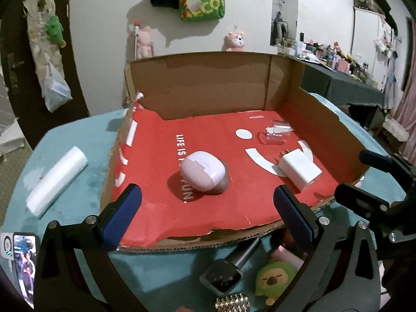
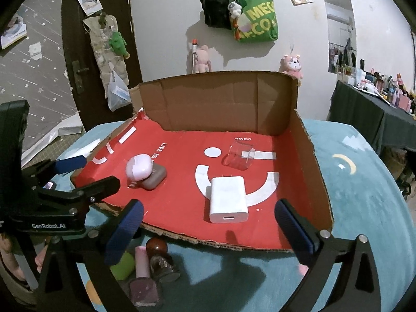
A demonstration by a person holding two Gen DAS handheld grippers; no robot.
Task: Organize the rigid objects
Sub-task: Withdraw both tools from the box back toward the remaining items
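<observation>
Your left gripper (image 1: 206,214) has its jaws spread wide with nothing between the pads, hovering at the near edge of the cardboard tray (image 1: 202,83). Your right gripper (image 2: 208,230) is likewise spread wide and empty, lined up with the white charger (image 2: 227,199), not touching it.

On the tray's red floor: the charger lies flat at near right, prongs pointing to the back wall. A pink earbud case (image 2: 139,167) sits left of centre, leaning on a mauve-grey case (image 2: 154,178) and touching it. A clear plastic box (image 2: 239,157) stands further back, apart from the charger.

Clutter on the teal cloth (image 2: 364,195) in front of the tray, right under your jaws: a smartwatch (image 1: 222,277) with its strap running toward the tray, a green plush toy (image 1: 274,279), a rhinestone item (image 1: 232,304) cut off at the frame edge, two nail polish bottles (image 2: 144,273), and a dark red ball (image 2: 156,245).

A white roll (image 1: 56,182) lies left of the tray, well apart. A phone (image 1: 24,265) is at far left. The tray has back and right walls; the near and left sides are open.
</observation>
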